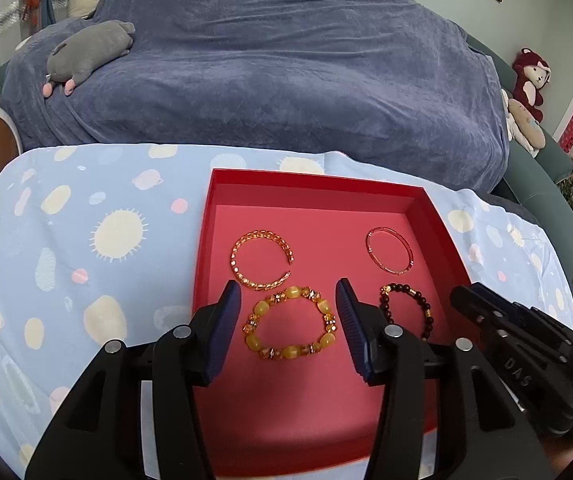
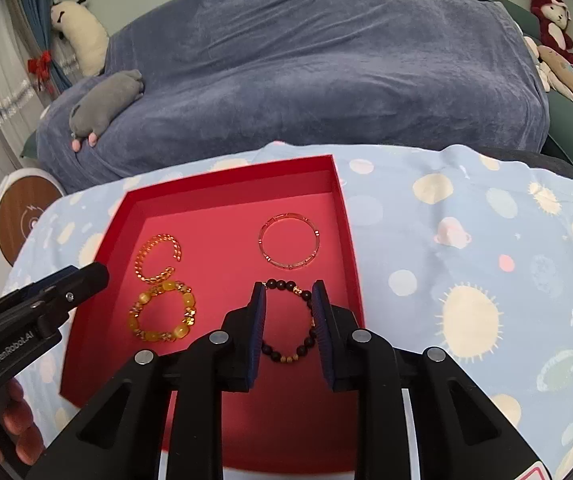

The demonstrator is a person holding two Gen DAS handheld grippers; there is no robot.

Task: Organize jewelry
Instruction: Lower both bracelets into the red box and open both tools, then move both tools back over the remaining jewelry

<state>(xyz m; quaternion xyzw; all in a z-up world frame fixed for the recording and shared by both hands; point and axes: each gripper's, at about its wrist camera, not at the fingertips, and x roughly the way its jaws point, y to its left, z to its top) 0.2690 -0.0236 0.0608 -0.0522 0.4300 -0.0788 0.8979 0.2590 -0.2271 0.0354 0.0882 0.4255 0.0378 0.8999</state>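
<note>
Behind the work surface, a couch draped in a blue-grey plush blanket (image 1: 286, 72) fills the background, and a pale blue cloth (image 1: 66, 240) printed with suns and planets covers the table.

Left gripper (image 1: 288, 300) points forward and slightly down over the near half of the red box (image 1: 310, 192), its ribbed blue pads (image 1: 226, 328) spread wide and holding nothing; the yellow bead bracelet (image 1: 290, 326) lies on the box floor framed between them. Right gripper (image 2: 288, 304) hangs in the same forward tilt just beside the left one, its jaws parted less widely and also gripping nothing, with the dark bead bracelet (image 2: 288, 320) lying between the pads; whether they touch it cannot be told.

Both bracelets are closed loops of rounded beads, one of glossy yellow stones with gold spacers, the other of near-black spheres with a few gold beads. Farther back lie an open gold cuff (image 1: 260, 260), scaly in texture, and a thin pink-clear bangle (image 1: 388, 250), a smooth ring. The four pieces sit apart, two rows of two.

Low matte walls rim the box; its far floor lies bare behind the cuff and bangle. Cloth spreads open on both sides.
</note>
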